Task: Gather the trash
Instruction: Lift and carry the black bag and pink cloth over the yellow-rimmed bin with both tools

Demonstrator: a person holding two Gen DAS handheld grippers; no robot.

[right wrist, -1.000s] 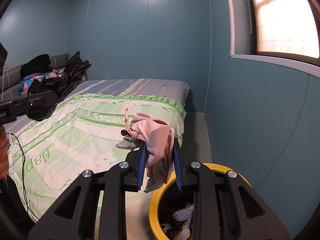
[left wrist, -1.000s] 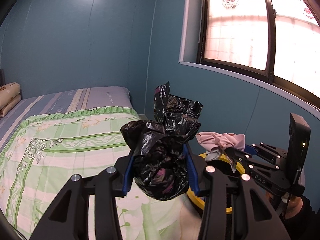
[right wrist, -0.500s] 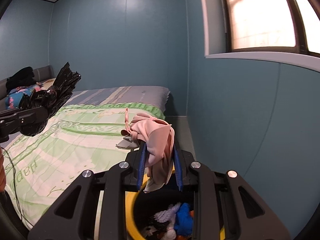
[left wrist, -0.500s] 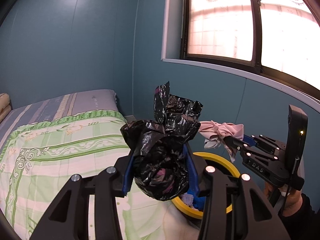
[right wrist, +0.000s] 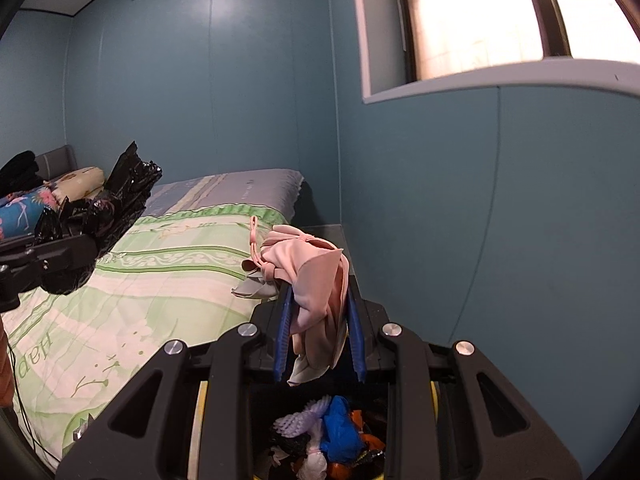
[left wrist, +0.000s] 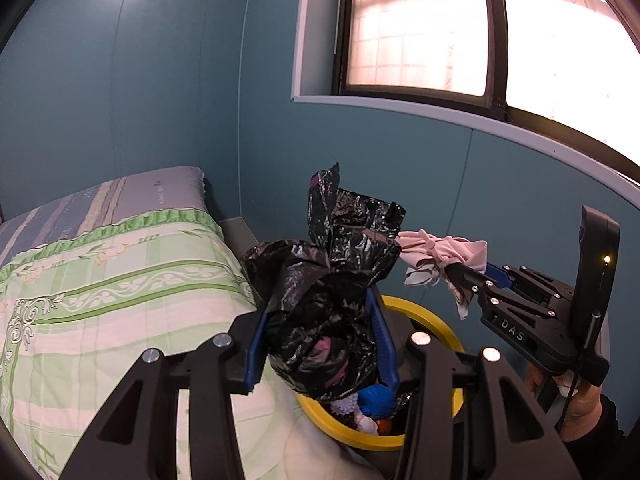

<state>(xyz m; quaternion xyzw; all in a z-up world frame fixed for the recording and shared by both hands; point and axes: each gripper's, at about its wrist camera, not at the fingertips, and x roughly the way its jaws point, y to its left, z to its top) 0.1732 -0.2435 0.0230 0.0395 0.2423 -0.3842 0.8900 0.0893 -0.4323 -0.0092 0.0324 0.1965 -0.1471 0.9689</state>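
Both claws hold trash above the yellow bin [left wrist: 438, 330]. If a claw lets go too near the rim, its trash could fall on the bed [left wrist: 120, 280] beside the bin. The left claw [left wrist: 320, 336] squeezes a crumpled black bag [left wrist: 324, 300], part way open around it. The right claw [right wrist: 320, 336] is almost closed, pinching a pink cloth [right wrist: 316, 276] right above the bin's inside.

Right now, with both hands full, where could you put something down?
The green quilt is bare from the grey pillow down to its near edge. The yellow-rimmed bin beside the bed already holds a heap of rubbish. Clothes crowd the bed's far end.
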